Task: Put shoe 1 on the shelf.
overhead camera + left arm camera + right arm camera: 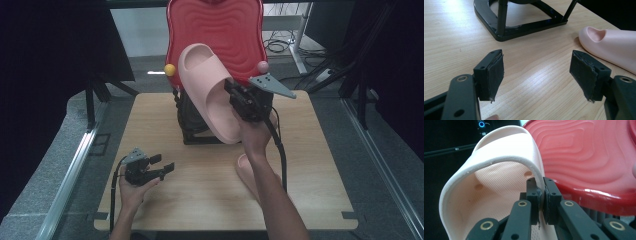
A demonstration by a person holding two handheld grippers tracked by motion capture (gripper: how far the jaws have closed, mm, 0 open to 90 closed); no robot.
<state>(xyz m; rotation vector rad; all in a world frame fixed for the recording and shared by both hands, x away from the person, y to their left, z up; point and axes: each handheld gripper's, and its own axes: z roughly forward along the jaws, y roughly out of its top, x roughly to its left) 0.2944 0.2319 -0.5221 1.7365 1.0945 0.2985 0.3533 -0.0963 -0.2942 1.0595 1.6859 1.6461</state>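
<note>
Nearest the camera, the left tongs (159, 168) rested low on the wooden surface (310, 165), jaws spread wide and gripping nothing. Just beyond, a second pink slipper (614, 47) lay flat on the surface beside the person's right forearm. Farther in, the right tongs (541, 195) were pressed together on the strap edge of the raised pink slipper (210, 90), pinching it in mid-air above a black stand (192, 125), in front of a red wavy-ribbed panel (220, 30).

Judging by the grip, the pinch took only a thin lip of soft foam, so the slipper could twist or slide out and drop onto the stand. Its toe could also knock the red panel. No brand, label or writing could be read anywhere.
</note>
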